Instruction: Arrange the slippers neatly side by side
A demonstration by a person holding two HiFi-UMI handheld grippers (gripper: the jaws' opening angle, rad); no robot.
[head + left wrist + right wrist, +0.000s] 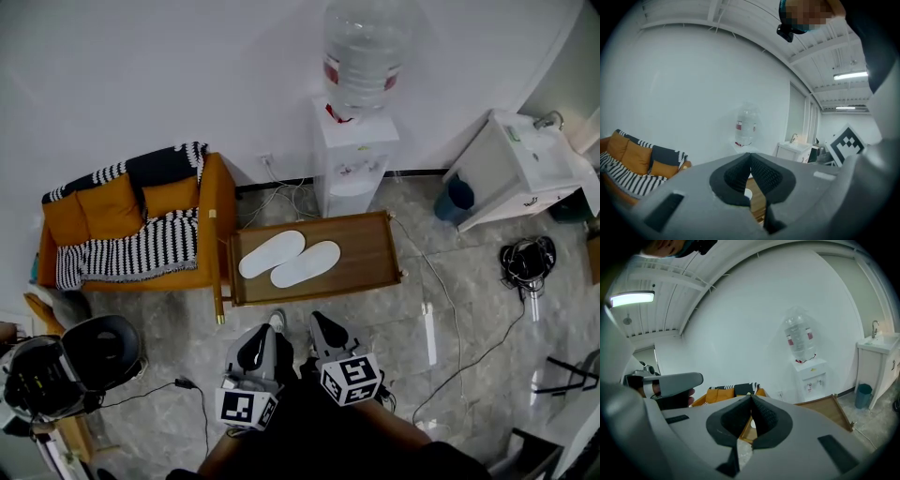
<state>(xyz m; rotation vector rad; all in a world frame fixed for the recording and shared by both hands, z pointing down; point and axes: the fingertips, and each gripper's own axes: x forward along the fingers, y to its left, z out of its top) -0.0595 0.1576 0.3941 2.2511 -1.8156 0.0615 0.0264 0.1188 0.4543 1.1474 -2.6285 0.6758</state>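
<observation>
**Sofa** (131,225): wooden frame, orange cushions, striped throw. It stands against the wall, just left of the table. Not part of the task.

**Water dispenser** (354,159): white cabinet with a clear bottle on top, behind the table.

**Low wooden table** (370,248): raised rim, flat top, and it carries both slippers on its left half.

**Left slipper** (272,253) and **right slipper** (307,264): white, thin and flat. They lie slantwise to the table edge, parallel, with their long sides touching or nearly so.
- Handling, judged: very light, with a soft floppy sole and a cloth surface that offers fair grip. Neither is fragile, but either is likely to bend or slide if pushed.
- Hold, judged: pinch the sole's edge at one end, or the upper band. Which end is the toe cannot be told.

**Left gripper** (750,161): jaws pressed together with nothing between them, held near the table's front edge and apart from the slippers.

**Right gripper** (751,404): jaws likewise closed and empty, just beside the left gripper.
</observation>
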